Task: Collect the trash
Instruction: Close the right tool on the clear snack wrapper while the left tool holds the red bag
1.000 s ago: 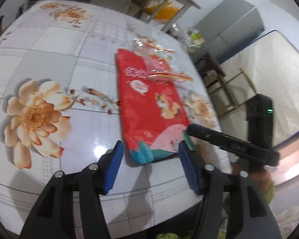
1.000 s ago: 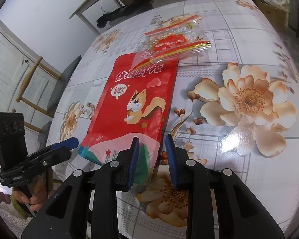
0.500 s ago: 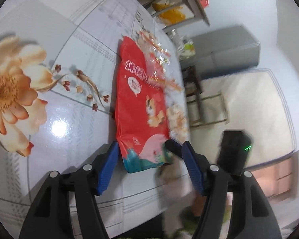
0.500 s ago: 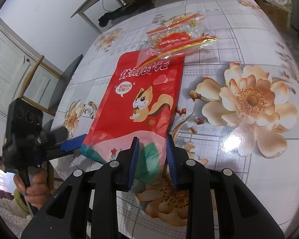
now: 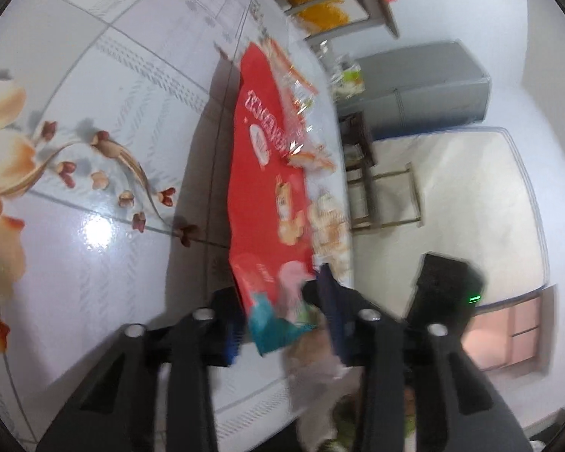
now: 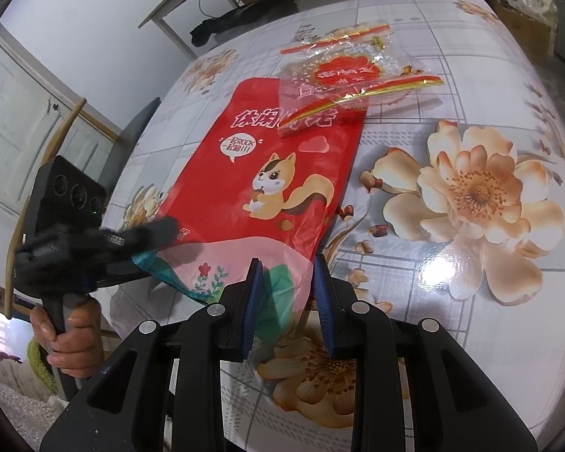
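Observation:
A red snack bag with a squirrel picture [image 6: 267,184] lies on the flowered table, its near end lifted off the surface. My right gripper [image 6: 286,293] has its near edge between the blue pads, jaws narrowed but with a gap showing. My left gripper [image 5: 278,312] comes in from the bag's left corner, and the teal end of the bag [image 5: 271,226] sits between its open jaws; in the right wrist view it shows as a blurred black gripper [image 6: 124,241]. A clear crinkled wrapper with red and gold print [image 6: 350,75] lies on the bag's far end.
The round table with a flower-print cover [image 6: 478,196] curves away at its edges. Wooden chairs [image 5: 384,196] stand beside the table, with a grey cabinet [image 5: 425,86] and a white mattress behind. A bench with clutter [image 6: 222,3] stands at the back wall.
My left gripper has tilted and moved onto the bag's corner, which now sits between its jaws. The bag's near end has lifted. My right gripper has kept its place.

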The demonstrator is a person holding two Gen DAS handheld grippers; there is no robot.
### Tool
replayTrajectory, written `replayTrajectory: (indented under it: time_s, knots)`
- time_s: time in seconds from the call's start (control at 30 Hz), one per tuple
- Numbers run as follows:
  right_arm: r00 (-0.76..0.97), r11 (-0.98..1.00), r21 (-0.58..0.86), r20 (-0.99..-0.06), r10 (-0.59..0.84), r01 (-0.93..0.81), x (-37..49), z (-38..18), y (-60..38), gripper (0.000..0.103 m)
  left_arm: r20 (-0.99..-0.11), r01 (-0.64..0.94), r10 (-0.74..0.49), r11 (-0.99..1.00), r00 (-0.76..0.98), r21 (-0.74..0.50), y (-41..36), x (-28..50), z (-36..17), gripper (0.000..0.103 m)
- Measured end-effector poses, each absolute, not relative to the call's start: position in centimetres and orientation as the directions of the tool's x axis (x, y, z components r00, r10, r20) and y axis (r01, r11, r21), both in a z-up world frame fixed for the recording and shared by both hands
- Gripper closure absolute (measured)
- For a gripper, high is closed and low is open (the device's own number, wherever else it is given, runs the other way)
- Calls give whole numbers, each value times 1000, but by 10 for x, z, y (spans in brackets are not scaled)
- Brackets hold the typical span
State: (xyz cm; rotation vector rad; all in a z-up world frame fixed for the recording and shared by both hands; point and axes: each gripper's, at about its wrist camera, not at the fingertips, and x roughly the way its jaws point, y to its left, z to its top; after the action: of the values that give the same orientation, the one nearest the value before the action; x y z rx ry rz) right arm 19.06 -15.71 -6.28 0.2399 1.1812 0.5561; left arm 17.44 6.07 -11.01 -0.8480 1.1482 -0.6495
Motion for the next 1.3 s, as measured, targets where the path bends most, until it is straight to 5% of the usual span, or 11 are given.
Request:
replayTrajectory:
  time_s: [0.13, 0.33, 0.43, 0.57, 0.9, 1.0, 1.17, 1.3]
  knots:
    - [260, 839, 469, -804, 535, -277, 192, -63, -157, 76, -576, 52, -764, 614, 292, -788, 52, 172, -108, 93]
    - [207, 769, 610, -741, 639, -189, 204, -70, -174, 72, -606, 56, -727, 654, 323, -754, 56, 164, -106, 97]
    - [245, 730, 672, -692, 679, -125, 216, -67, -191, 49, -617, 47, -707, 670, 344, -741, 66, 156, -106, 97]
    - [315, 666, 745, -625, 714, -32, 239, -63, -213, 35, -620, 13, -699, 667, 358, -745, 77, 151, -111, 97]
    - [383, 549, 808, -587, 714, 214, 301, -89, -224, 33, -620, 10, -696, 668, 362, -744, 84, 148, -112, 97]
    - [414, 535, 809, -586, 696, 245, 311, -92, -220, 40, -618, 11, -697, 667, 362, -745, 84, 148, -111, 97]
    - [428, 527, 796, -605, 672, 298, 321, -103, -211, 79, -612, 11, -703, 660, 363, -751, 86, 148, -113, 97]
    - [423, 522, 794, -608, 672, 312, 317, -110, -217, 91, -612, 12, -702, 661, 363, -751, 85, 148, -113, 97]
